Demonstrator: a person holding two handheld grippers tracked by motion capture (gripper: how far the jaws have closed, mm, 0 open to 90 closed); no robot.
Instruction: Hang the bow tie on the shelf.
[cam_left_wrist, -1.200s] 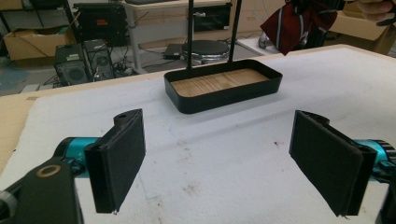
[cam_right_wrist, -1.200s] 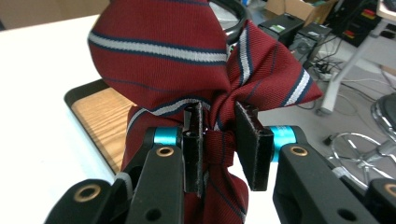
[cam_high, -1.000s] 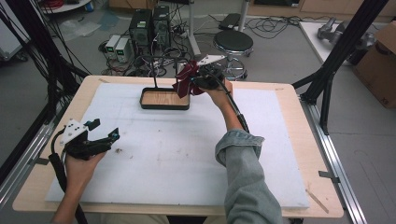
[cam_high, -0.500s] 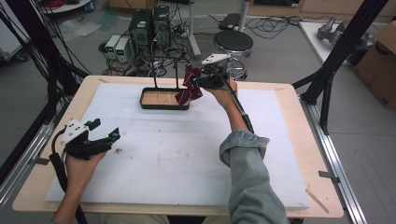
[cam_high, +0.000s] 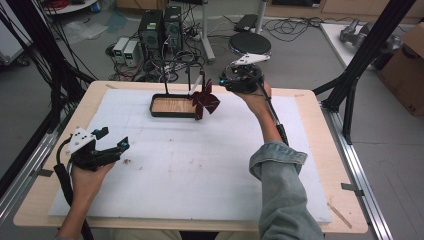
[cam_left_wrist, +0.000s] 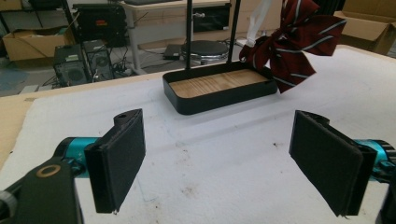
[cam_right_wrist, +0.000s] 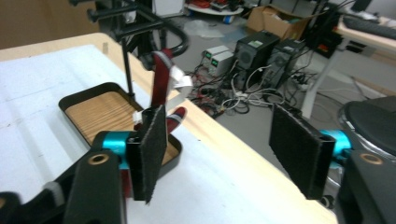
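Note:
A dark red striped bow tie (cam_high: 206, 99) hangs by a white strap from the black arched rack (cam_high: 177, 62) of a black tray (cam_high: 172, 114) with a wooden floor. My right gripper (cam_high: 226, 83) hovers just right of the bow tie, apart from it. Its jaws have just been opening and nothing is between them. In the right gripper view the bow tie (cam_right_wrist: 161, 84) shows behind the left jaw of the right gripper (cam_right_wrist: 229, 149). My left gripper (cam_high: 114, 139) rests open at the mat's front left. From the left gripper (cam_left_wrist: 219, 163) the tray (cam_left_wrist: 219, 100) and bow tie (cam_left_wrist: 292, 39) lie ahead.
A white foam mat (cam_high: 200, 170) covers the wooden table (cam_high: 320, 120). Beyond the far edge stand computers (cam_high: 160, 27), a round stool (cam_high: 250, 44) and loose cables. Black frame posts (cam_high: 360, 65) rise at the right, and a cardboard box (cam_high: 407, 70) sits beyond them.
My right gripper has opened, let go of the bow tie and drawn back to the right and upward. The bow tie now hangs free at the tray's right end. The left gripper has kept still.

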